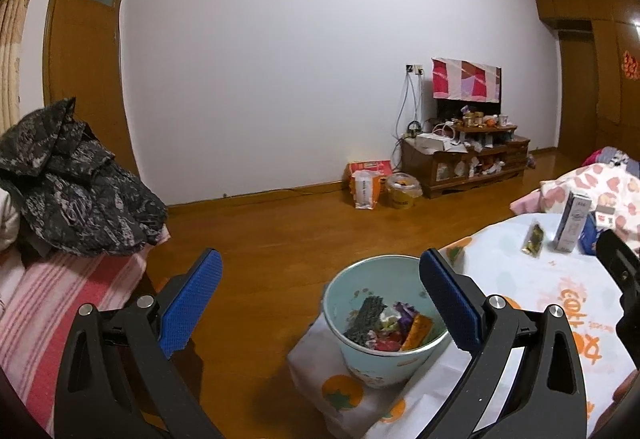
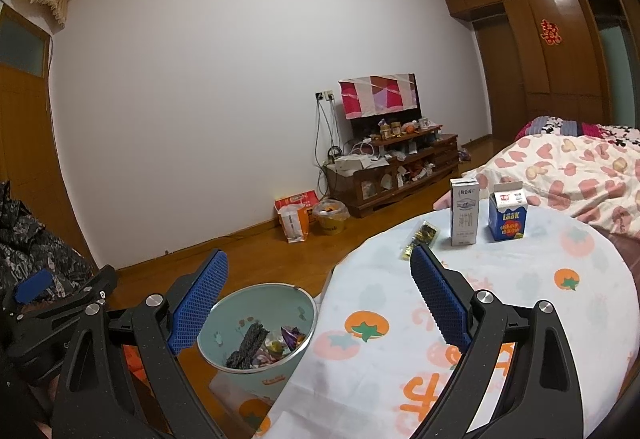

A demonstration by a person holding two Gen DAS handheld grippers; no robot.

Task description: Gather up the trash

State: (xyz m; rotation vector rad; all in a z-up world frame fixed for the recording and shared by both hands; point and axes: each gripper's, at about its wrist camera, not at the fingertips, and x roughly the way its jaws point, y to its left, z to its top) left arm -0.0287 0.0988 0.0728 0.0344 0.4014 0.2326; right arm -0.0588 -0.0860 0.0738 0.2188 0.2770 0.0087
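Your bin [image 1: 384, 323] is a pale teal bucket with a metal rim, sitting on the floor tight against the edge of the table [image 2: 500, 303]. It already holds a dark woven-looking strip [image 1: 366, 321], a purple crinkled wrapper [image 1: 405, 313], an orange packet [image 1: 418, 333] and some red and white scraps lower down that are too small to tell apart. Trash left on the tablecloth, which has an orange fruit print: a small black-and-gold wrapper [image 2: 420, 239] lying flat near the far edge, a tall white carton [image 2: 464, 213] standing upright just beside it, and a shorter blue-and-white gable-top carton [image 2: 507, 215] upright to the right of that one. Your left gripper [image 1: 320, 303] is spread wide with nothing between the blue pads, hanging above and beside the bin. Your right gripper [image 2: 320, 299] is also spread wide and empty, straddling the table edge with the bin under its left finger.
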